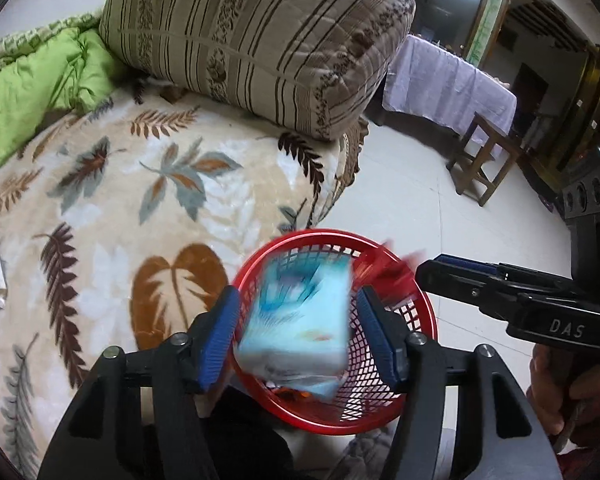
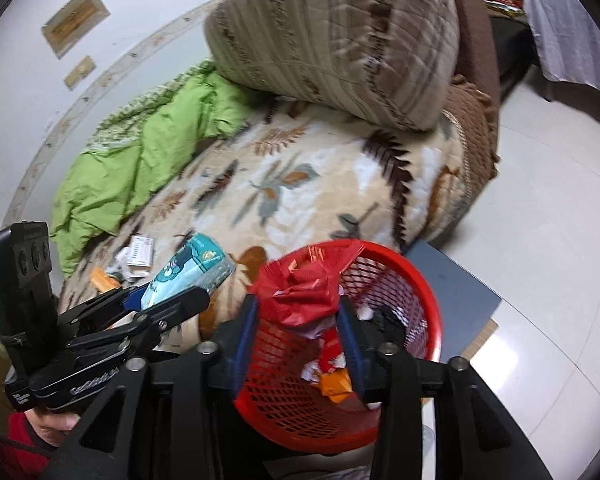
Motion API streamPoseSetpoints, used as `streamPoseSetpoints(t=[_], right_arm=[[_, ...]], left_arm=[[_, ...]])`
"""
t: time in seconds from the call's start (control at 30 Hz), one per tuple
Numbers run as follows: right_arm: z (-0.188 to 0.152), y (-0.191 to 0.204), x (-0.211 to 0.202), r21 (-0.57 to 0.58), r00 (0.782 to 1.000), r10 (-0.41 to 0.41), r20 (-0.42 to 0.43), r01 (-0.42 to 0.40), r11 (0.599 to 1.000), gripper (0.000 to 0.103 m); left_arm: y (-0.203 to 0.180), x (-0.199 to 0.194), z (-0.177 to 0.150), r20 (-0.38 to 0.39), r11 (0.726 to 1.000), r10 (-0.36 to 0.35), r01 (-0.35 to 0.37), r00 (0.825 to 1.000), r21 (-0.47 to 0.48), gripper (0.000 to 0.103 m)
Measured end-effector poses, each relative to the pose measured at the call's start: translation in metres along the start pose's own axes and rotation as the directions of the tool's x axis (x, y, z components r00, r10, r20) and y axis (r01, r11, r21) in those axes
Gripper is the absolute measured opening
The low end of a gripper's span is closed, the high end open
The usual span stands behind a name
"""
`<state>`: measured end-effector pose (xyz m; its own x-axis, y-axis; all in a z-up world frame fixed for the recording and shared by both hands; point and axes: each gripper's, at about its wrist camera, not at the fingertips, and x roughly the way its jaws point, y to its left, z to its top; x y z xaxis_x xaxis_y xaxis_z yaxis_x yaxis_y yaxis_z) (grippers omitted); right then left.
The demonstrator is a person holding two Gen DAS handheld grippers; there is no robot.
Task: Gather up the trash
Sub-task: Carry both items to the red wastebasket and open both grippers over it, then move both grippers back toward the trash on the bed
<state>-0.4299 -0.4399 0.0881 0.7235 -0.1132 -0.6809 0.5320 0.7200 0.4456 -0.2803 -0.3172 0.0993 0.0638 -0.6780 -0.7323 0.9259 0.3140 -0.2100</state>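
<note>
We see a light blue tissue pack [image 1: 296, 320] over the red basket [image 1: 416, 364], tilted and blurry. It has blue pictures on its wrapper. In the right wrist view it pokes up at a slant to the left of the basket. A crumpled red plastic bag [image 2: 300, 296] sits at the top of the same red mesh basket. Down inside lie an orange wrapper [image 2: 336, 386] and white scraps. More small bits of trash [image 2: 136, 256] lie on the leafy blanket.
</note>
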Motion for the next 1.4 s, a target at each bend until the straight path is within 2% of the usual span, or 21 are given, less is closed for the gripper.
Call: streamPoseSetpoints(t=[0.13, 0.27, 0.37, 0.43, 0.53, 0.67, 0.7, 0.8, 0.93, 1.03, 1.13, 1.2, 1.33, 1.4], right_arm=[[0.001, -0.004, 0.001, 0.003, 1.0, -0.029, -0.003, 0.029, 1.0, 0.048], [0.007, 0.002, 0.001, -0.009, 1.0, -0.016, 0.017, 0.016, 1.0, 0.049], [0.014, 0.02, 0.01, -0.033, 0.999, 0.034, 0.023, -0.033, 0.999, 0.051], [0.017, 0.04, 0.019, -0.074, 0.997, 0.075, 0.018, -0.074, 0.995, 0.051], [0.021, 0.082, 0.038, -0.153, 0.987, 0.16, -0.012, -0.16, 0.975, 0.052], [0.02, 0.133, 0.064, -0.245, 0.972, 0.228, -0.059, -0.235, 0.941, 0.055], [0.019, 0.148, 0.073, -0.266, 0.966, 0.245, -0.082, -0.258, 0.929, 0.055], [0.015, 0.184, 0.097, -0.306, 0.952, 0.278, -0.124, -0.303, 0.902, 0.056], [0.007, 0.222, 0.123, -0.359, 0.944, 0.284, -0.167, -0.326, 0.874, 0.056], [0.007, 0.247, 0.144, -0.38, 0.937, 0.281, -0.209, -0.343, 0.859, 0.056], [0.011, 0.268, 0.165, -0.385, 0.929, 0.284, -0.239, -0.359, 0.85, 0.064], [0.015, 0.28, 0.182, -0.382, 0.926, 0.28, -0.253, -0.362, 0.85, 0.065], [0.022, 0.295, 0.213, -0.342, 0.916, 0.278, -0.288, -0.37, 0.864, 0.066], [0.027, 0.306, 0.231, -0.334, 0.914, 0.266, -0.305, -0.364, 0.869, 0.066]], left_arm=[[0.003, -0.005, -0.001, 0.014, 0.999, 0.037, -0.036, 0.999, -0.006, 0.065], [0.017, -0.026, -0.003, 0.071, 0.994, 0.107, -0.105, 0.992, -0.043, 0.069], [0.035, -0.047, -0.007, 0.102, 0.981, 0.19, -0.184, 0.977, -0.065, 0.071], [0.049, -0.064, -0.013, 0.121, 0.964, 0.26, -0.252, 0.958, -0.083, 0.073], [0.077, -0.088, -0.023, 0.142, 0.932, 0.354, -0.337, 0.924, -0.134, 0.075], [0.126, -0.12, -0.04, 0.132, 0.871, 0.457, -0.413, 0.879, -0.267, 0.075], [0.143, -0.128, -0.046, 0.119, 0.84, 0.5, -0.447, 0.858, -0.307, 0.075], [0.182, -0.142, -0.061, 0.072, 0.758, 0.585, -0.514, 0.808, -0.401, 0.075], [0.222, -0.155, -0.082, 0.033, 0.683, 0.634, -0.54, 0.773, -0.493, 0.075], [0.246, -0.157, -0.092, 0.005, 0.641, 0.657, -0.555, 0.754, -0.53, 0.075], [0.267, -0.154, -0.098, -0.02, 0.618, 0.661, -0.56, 0.75, -0.552, 0.075], [0.278, -0.153, -0.103, -0.038, 0.601, 0.668, -0.569, 0.743, -0.561, 0.075], [0.301, -0.151, -0.112, -0.069, 0.57, 0.671, -0.573, 0.739, -0.588, 0.075], [0.311, -0.152, -0.116, -0.078, 0.56, 0.664, -0.564, 0.744, -0.608, 0.075]])
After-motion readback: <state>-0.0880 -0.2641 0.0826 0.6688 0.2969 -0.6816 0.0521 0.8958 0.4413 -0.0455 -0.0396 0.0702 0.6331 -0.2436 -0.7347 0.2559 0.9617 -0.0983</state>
